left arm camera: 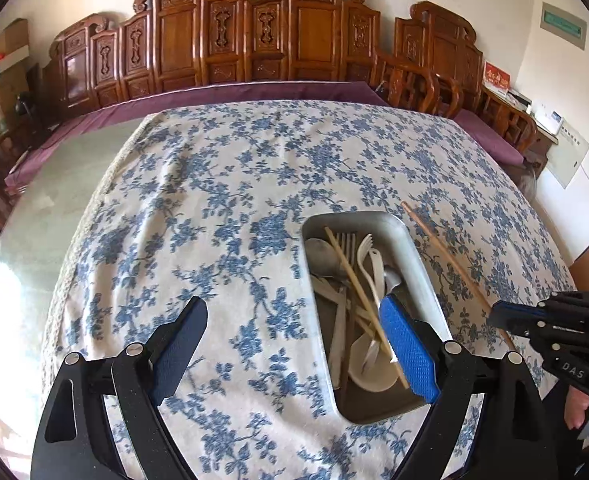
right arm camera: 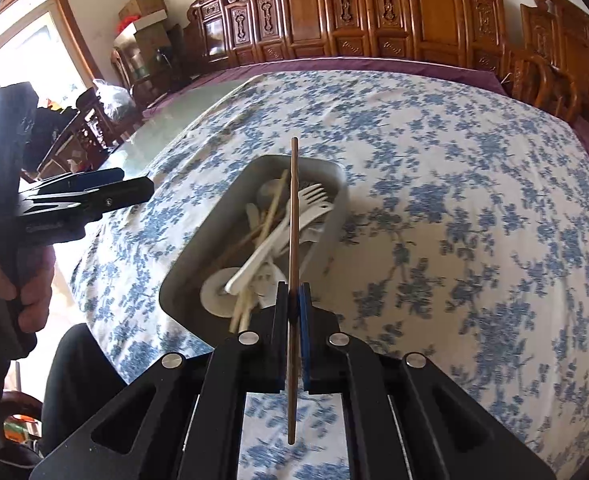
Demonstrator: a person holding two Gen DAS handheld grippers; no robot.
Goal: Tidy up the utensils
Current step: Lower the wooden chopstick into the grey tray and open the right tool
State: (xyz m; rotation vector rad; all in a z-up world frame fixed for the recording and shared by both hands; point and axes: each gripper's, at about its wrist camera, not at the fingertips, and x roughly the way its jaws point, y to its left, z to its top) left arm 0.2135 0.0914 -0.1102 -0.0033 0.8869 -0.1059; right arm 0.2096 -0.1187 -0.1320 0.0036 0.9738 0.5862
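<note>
A white cloth printed with blue flower sprays (left arm camera: pixel 230 184) covered the desk, over a plum-purple underlay (left arm camera: pixel 254 92). The grey metal rectangular tray (left arm camera: pixel 414 256) held white plastic forks (right arm camera: pixel 310 196) and pale bamboo sticks. A brown wooden chopstick (right arm camera: pixel 293 216) sat between the black right claw's (right arm camera: pixel 294 304) blue pads. Carved reddish-brown wooden chairs (left arm camera: pixel 310 28) stood behind.

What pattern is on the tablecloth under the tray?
Blue flowers on white, across the tablecloth; the left wrist view shows it best.

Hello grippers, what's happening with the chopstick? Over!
Right gripper shut on chopstick. Left gripper open, empty. Tray full of utensils. Nothing in the way.
</note>
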